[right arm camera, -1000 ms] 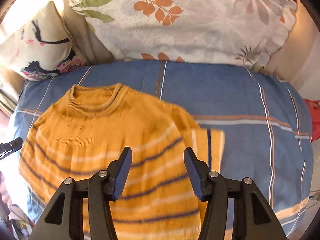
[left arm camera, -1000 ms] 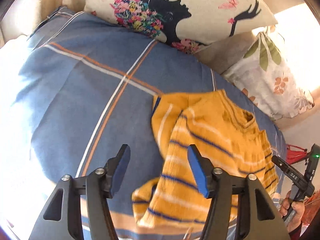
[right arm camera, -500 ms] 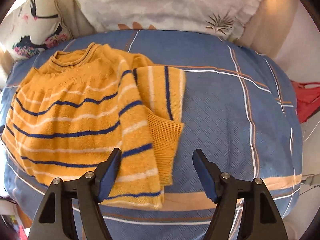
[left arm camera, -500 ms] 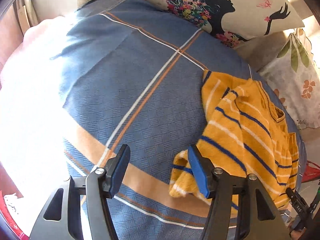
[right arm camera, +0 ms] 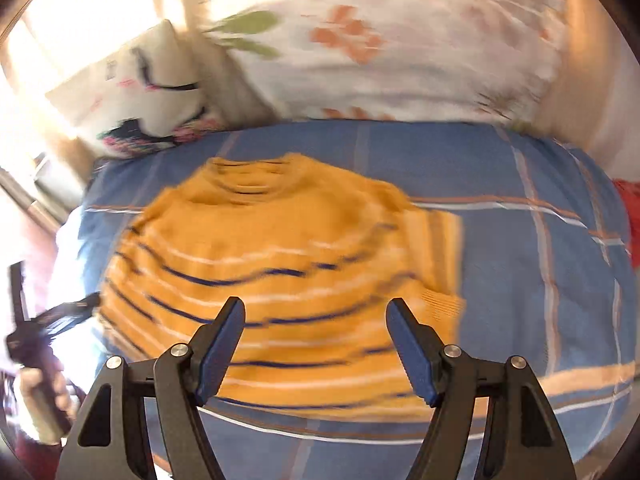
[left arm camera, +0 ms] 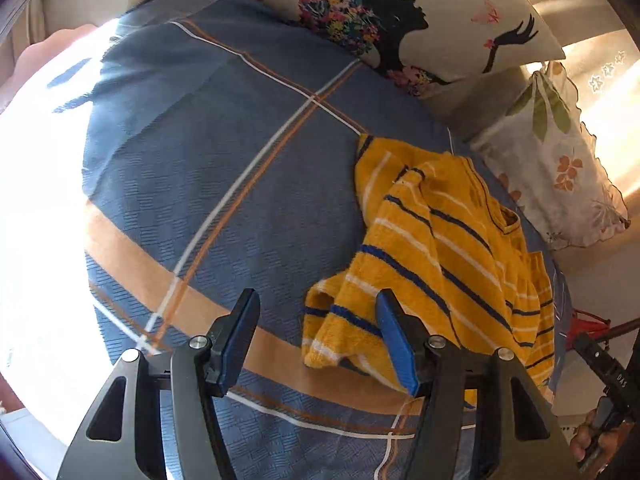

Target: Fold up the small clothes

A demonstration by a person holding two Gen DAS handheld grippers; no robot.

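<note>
**One sweater, both sides folded in, no grip on it**

One small mustard-yellow knit sweater with blue and white stripes (left arm camera: 444, 264) lies on the blue plaid bedspread (left arm camera: 224, 184), its sleeves tucked over the body and its neckline towards the two printed cushions (right arm camera: 360, 52). Just short of the sweater's hem, the right gripper (right arm camera: 316, 344) hangs with jaws spread wide and nothing between them. Beside the sweater's bunched side edge, the left gripper (left arm camera: 316, 344) sits about half open, also empty, one blue pad near the rumpled corner. My reading: the crosswise fold comes next. That loose corner could drag or unroll if either pad catches only one layer, and the right view's blur suggests haste.
</note>
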